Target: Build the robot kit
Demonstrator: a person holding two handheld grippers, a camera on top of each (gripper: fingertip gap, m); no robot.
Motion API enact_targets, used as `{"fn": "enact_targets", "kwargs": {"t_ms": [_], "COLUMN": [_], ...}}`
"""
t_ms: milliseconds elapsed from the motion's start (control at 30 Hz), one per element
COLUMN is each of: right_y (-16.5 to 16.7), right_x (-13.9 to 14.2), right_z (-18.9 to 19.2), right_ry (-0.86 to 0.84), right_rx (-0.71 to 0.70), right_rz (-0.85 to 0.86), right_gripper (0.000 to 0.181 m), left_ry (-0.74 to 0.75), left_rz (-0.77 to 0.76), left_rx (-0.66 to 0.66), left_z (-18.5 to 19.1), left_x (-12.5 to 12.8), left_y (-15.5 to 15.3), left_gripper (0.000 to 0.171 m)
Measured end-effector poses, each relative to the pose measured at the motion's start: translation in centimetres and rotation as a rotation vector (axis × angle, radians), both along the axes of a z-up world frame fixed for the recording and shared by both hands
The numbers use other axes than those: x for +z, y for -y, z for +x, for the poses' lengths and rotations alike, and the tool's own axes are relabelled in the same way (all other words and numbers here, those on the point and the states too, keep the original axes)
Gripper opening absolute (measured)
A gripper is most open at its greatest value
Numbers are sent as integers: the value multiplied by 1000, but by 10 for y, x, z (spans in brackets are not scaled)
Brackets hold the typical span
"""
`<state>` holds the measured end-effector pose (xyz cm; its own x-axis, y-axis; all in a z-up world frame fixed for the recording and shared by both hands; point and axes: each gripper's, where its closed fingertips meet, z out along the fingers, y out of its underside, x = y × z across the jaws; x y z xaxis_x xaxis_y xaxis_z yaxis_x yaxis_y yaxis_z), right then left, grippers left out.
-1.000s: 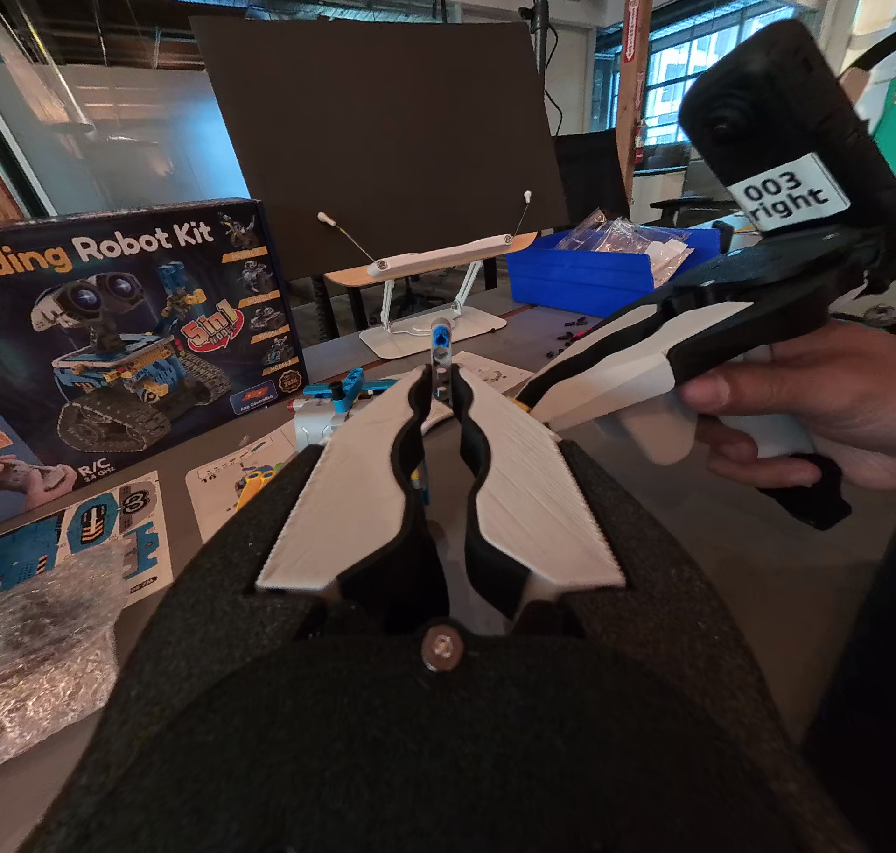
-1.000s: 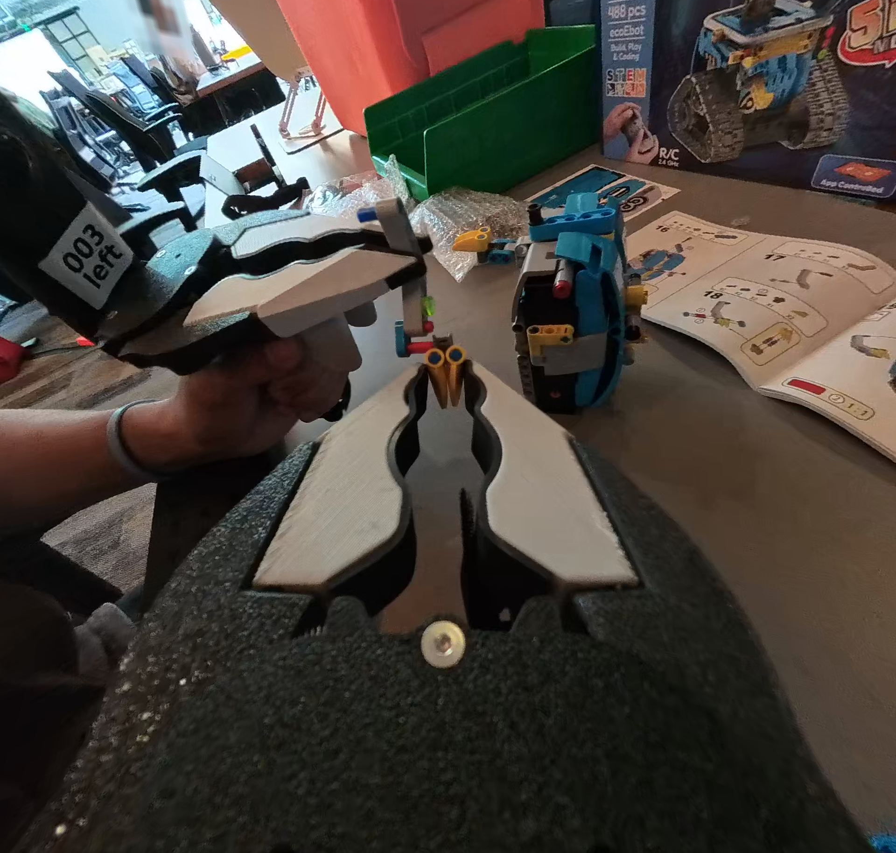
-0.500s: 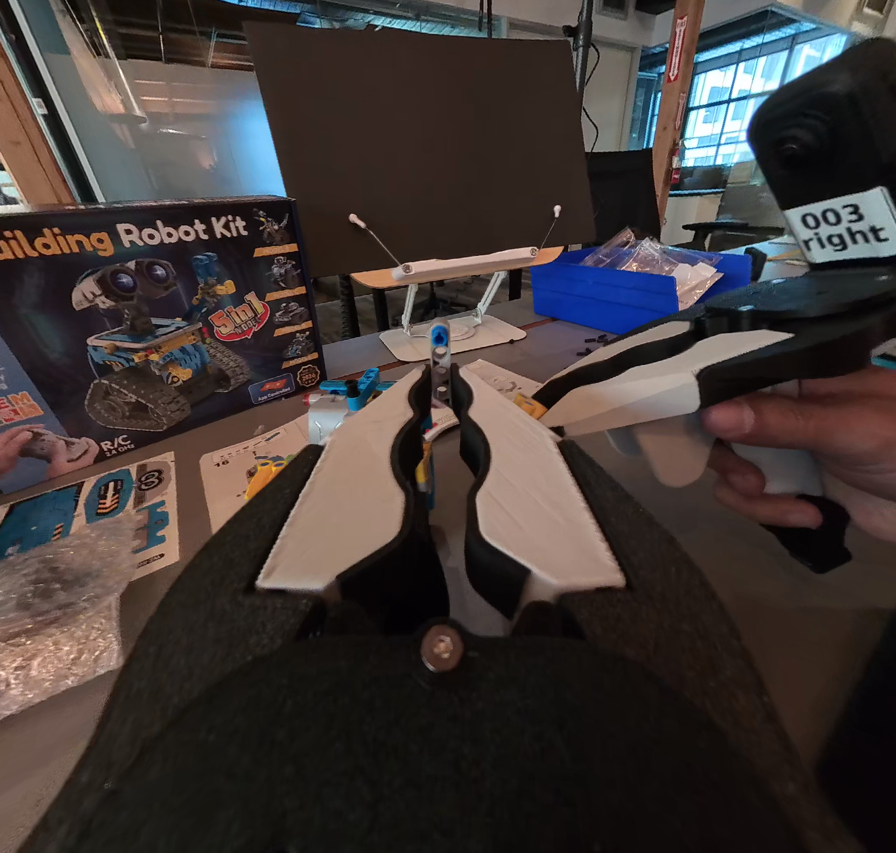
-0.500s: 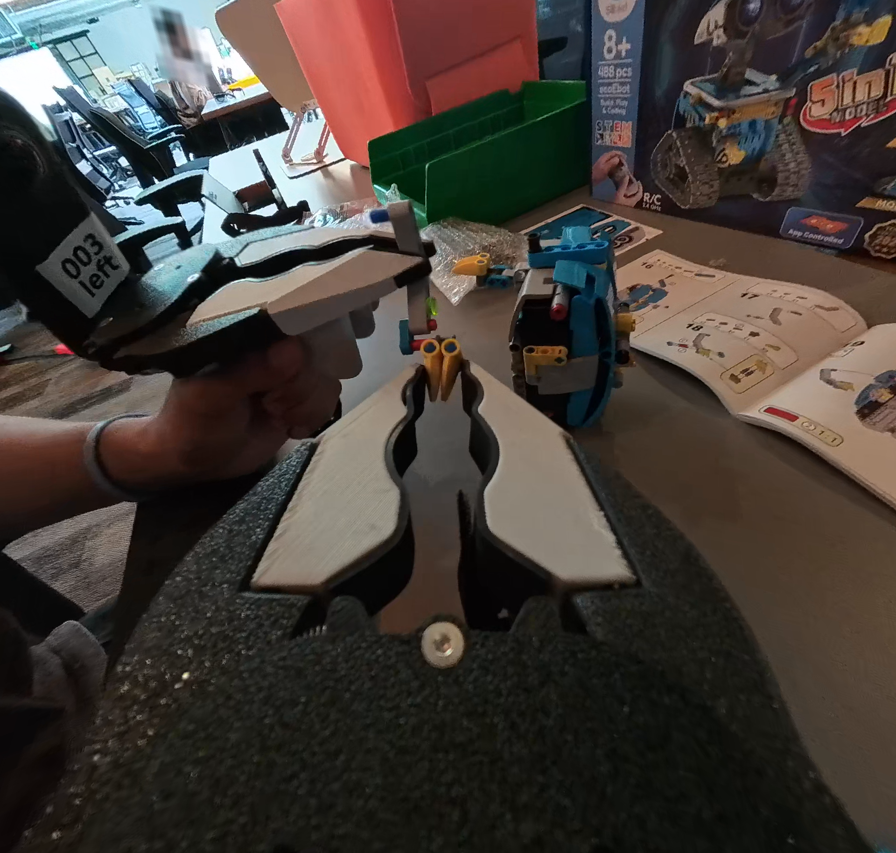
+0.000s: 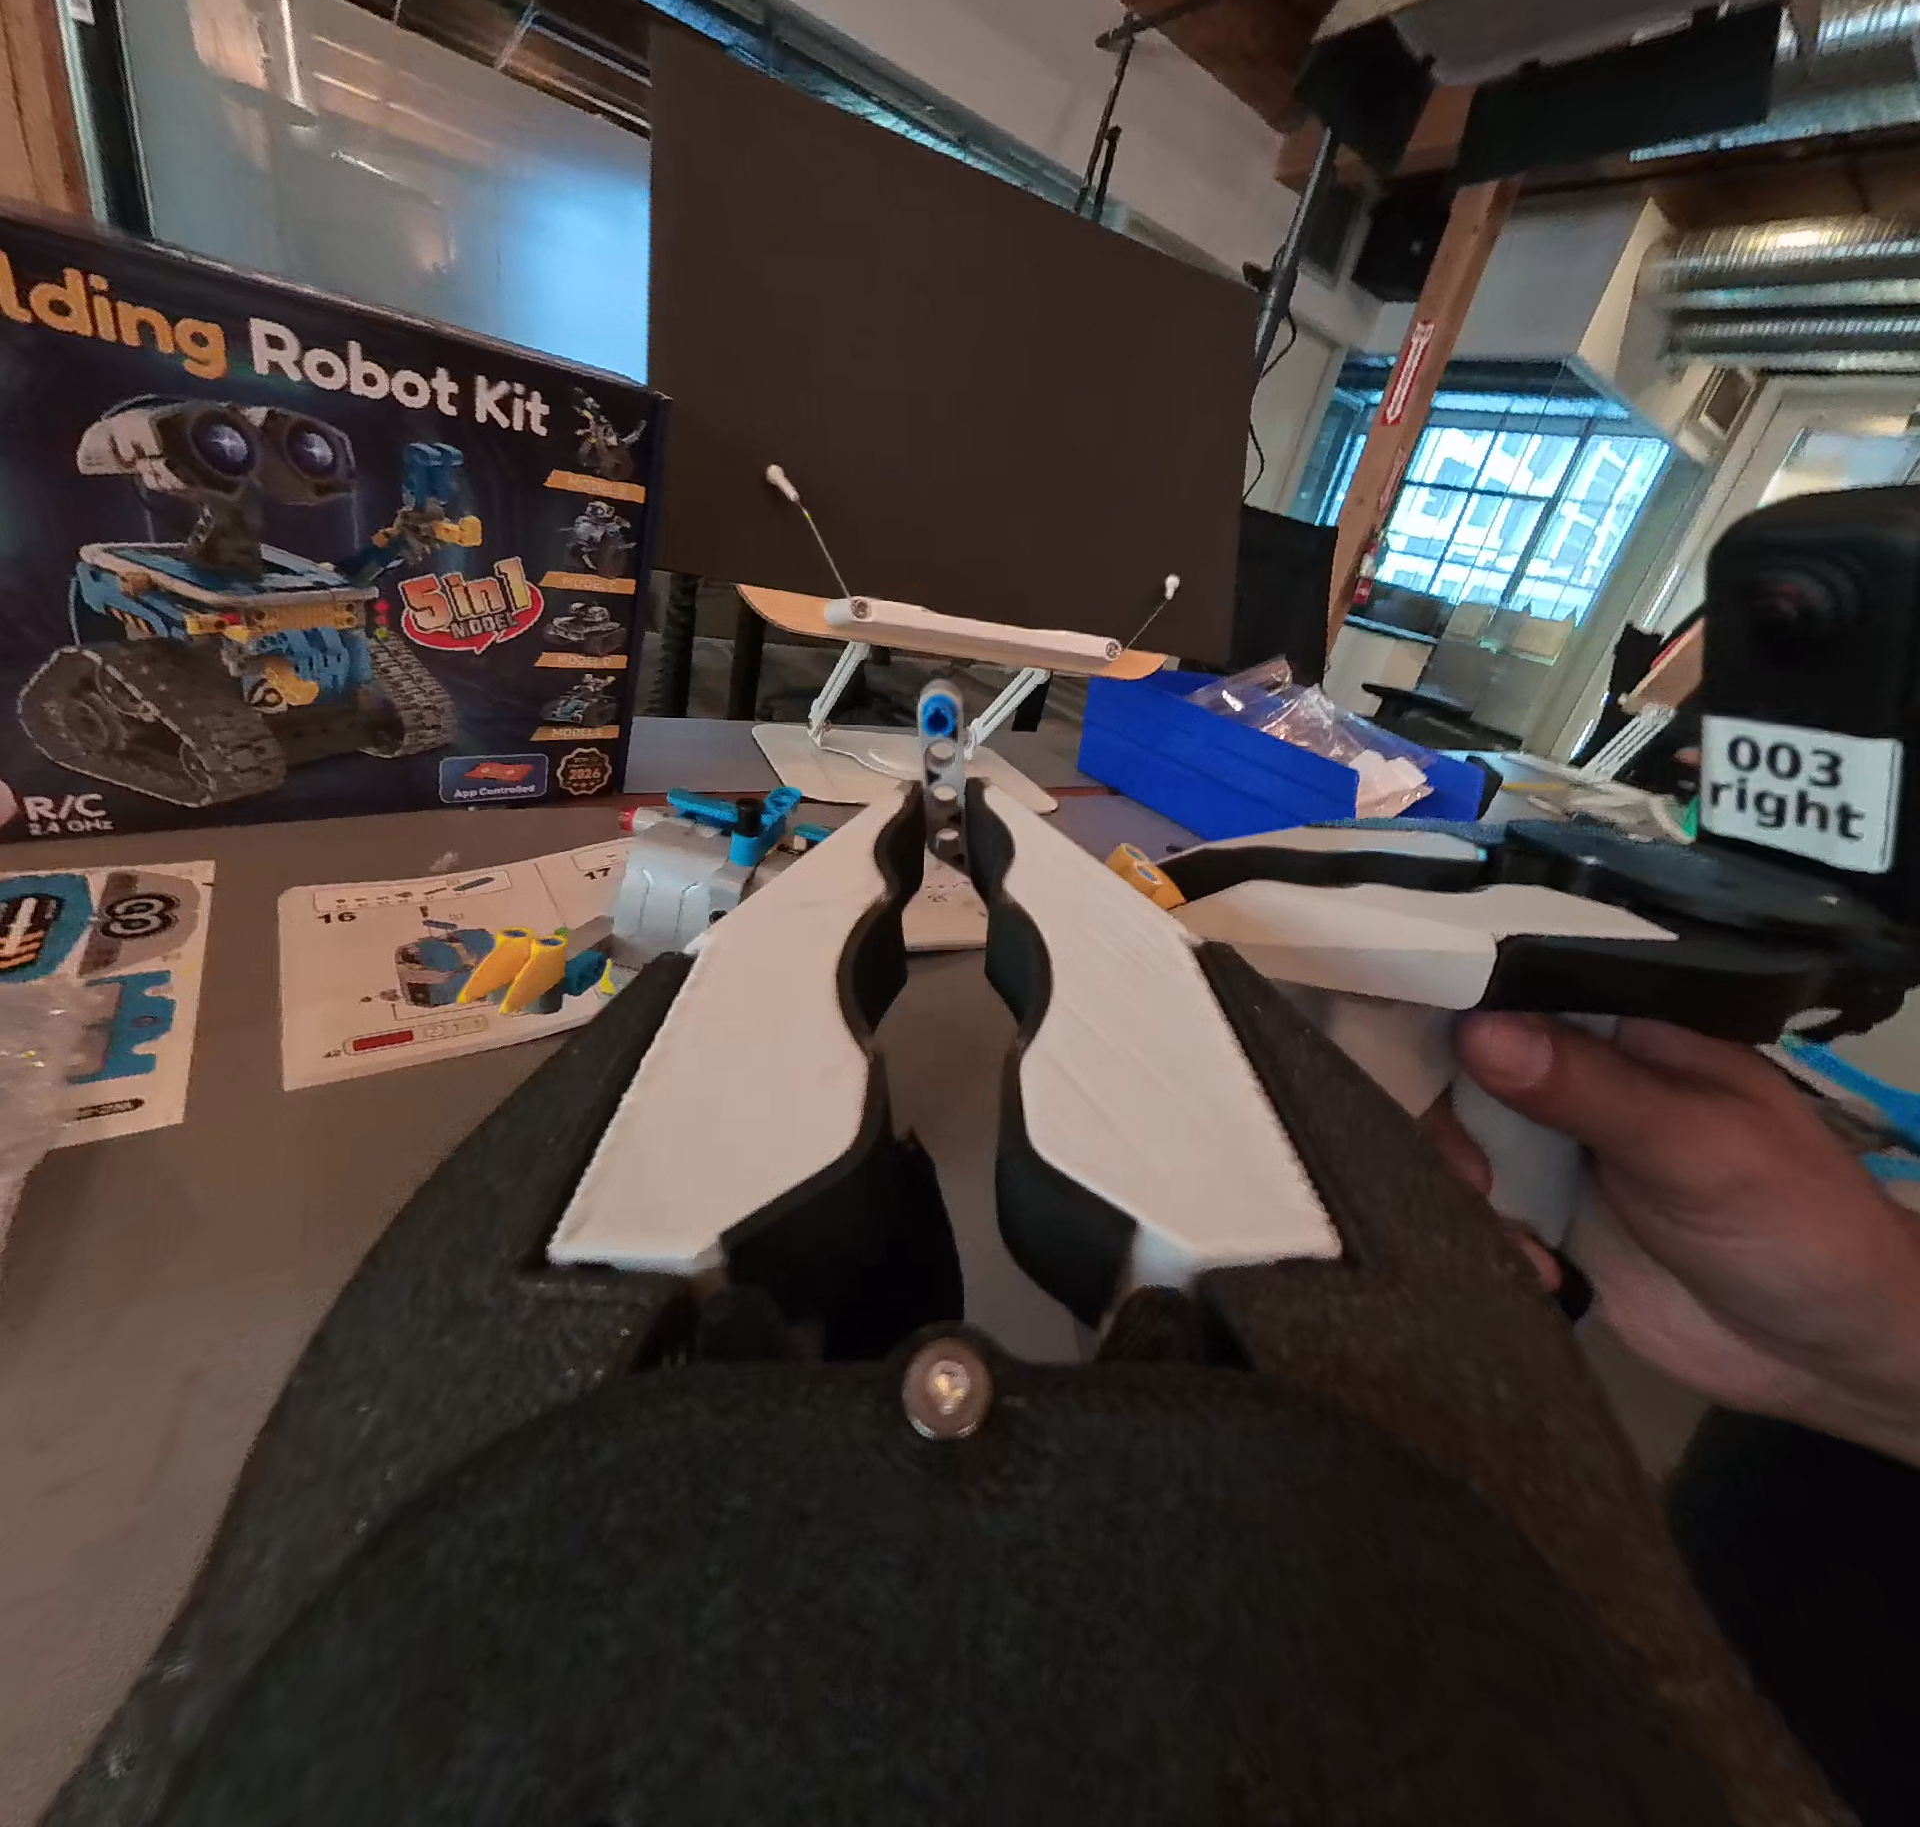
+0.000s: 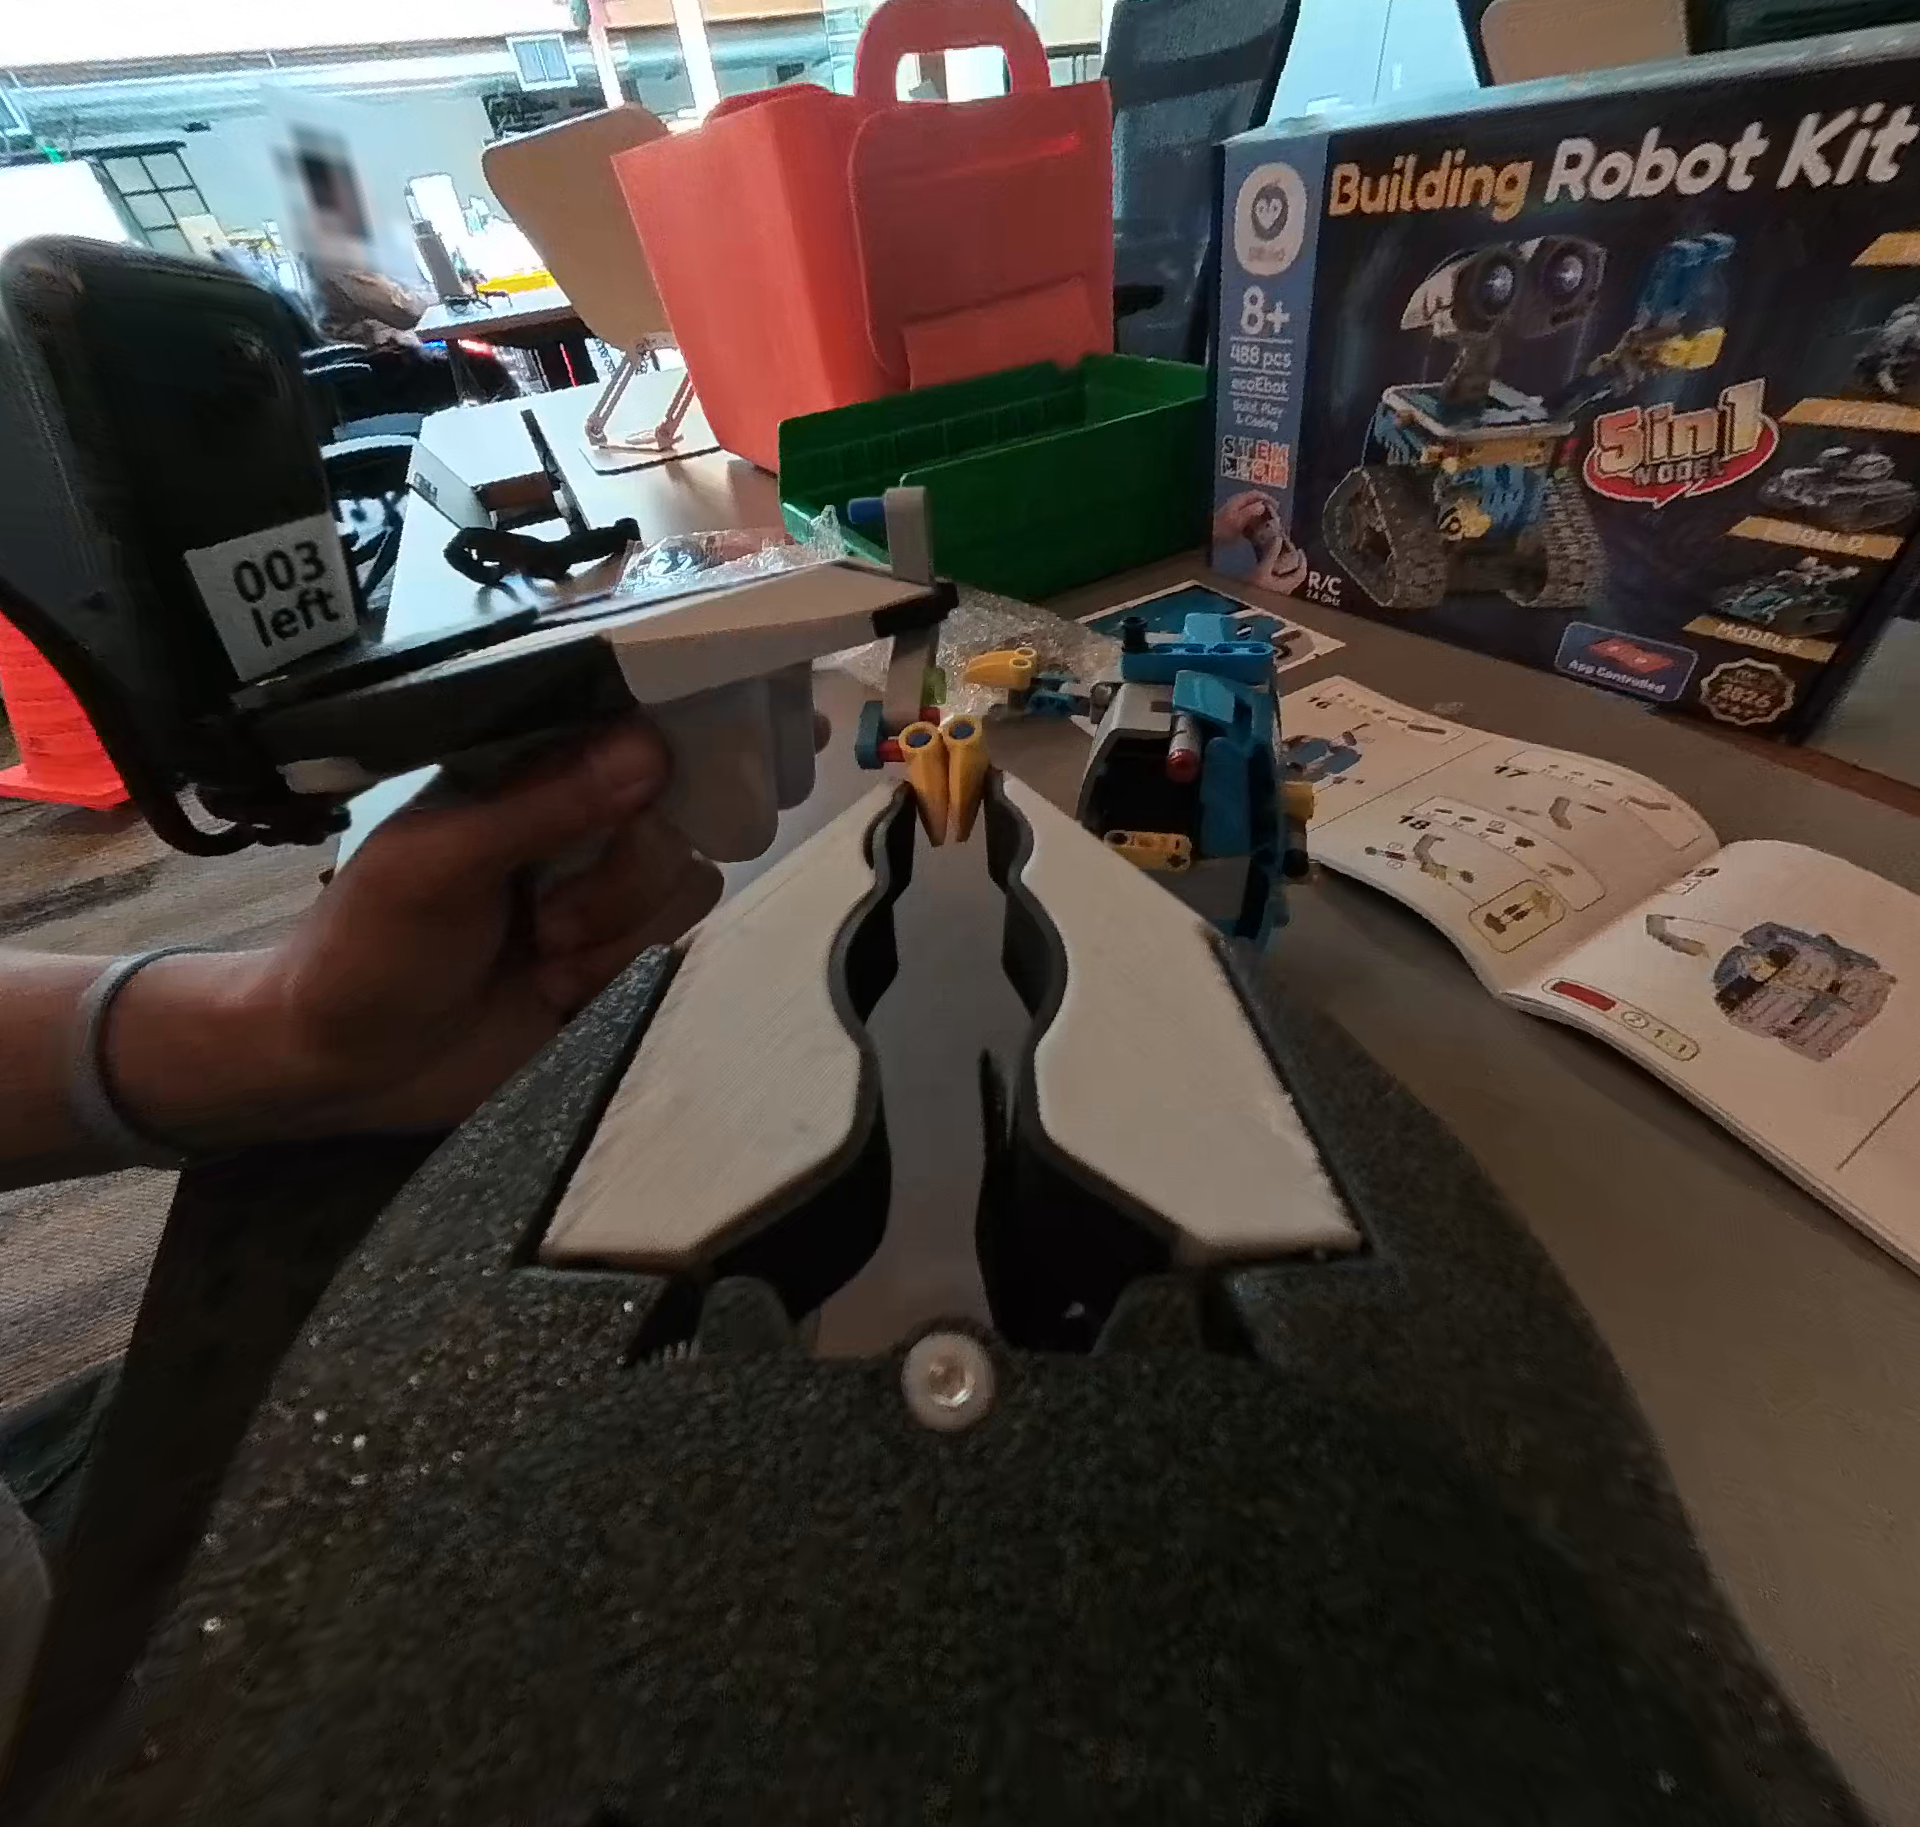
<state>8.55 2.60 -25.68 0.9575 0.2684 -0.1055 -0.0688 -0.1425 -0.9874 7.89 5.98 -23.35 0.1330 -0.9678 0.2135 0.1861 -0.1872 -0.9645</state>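
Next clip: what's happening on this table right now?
A person holds a gripper in each hand above a grey table. The left gripper is shut on a grey holed beam with a blue pin on top. The right gripper is shut on a pair of yellow pieces, held right beside the beam's lower end. A half-built blue and grey model and an open instruction booklet lie behind.

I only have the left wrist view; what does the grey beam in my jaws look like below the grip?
Observer: The grey beam carries a red pin and a blue connector at its lower end.
Operator: What does the right gripper hold?
Observer: The right gripper is shut on two yellow tapered pieces, side by side.
Operator: How near the beam?
Observer: Their ends sit beside the red pin; contact is unclear.
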Motion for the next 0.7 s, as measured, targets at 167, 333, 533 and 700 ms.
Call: {"fn": "enact_targets", "kwargs": {"t_ms": [167, 333, 533, 700], "right_y": [-2, -7, -11, -14], "right_x": [9, 12, 13, 10], "right_z": [-3, -8, -14, -15], "right_ry": [-20, -32, -12, -62], "right_rx": [-30, -43, -64, -71], "right_rz": [55, 86, 110, 90], "right_gripper": [13, 13, 13, 13], "left_ry": [68, 118, 134, 115], "left_rz": [-78, -158, -175, -164], "left_rx": [-12, -20, 4, 37], "left_z": [-4, -8, -12, -12], "left_x": [6, 7, 8, 6], "left_y": [-4, -10, -16, -20], "left_gripper": [7, 7, 7, 7]}}
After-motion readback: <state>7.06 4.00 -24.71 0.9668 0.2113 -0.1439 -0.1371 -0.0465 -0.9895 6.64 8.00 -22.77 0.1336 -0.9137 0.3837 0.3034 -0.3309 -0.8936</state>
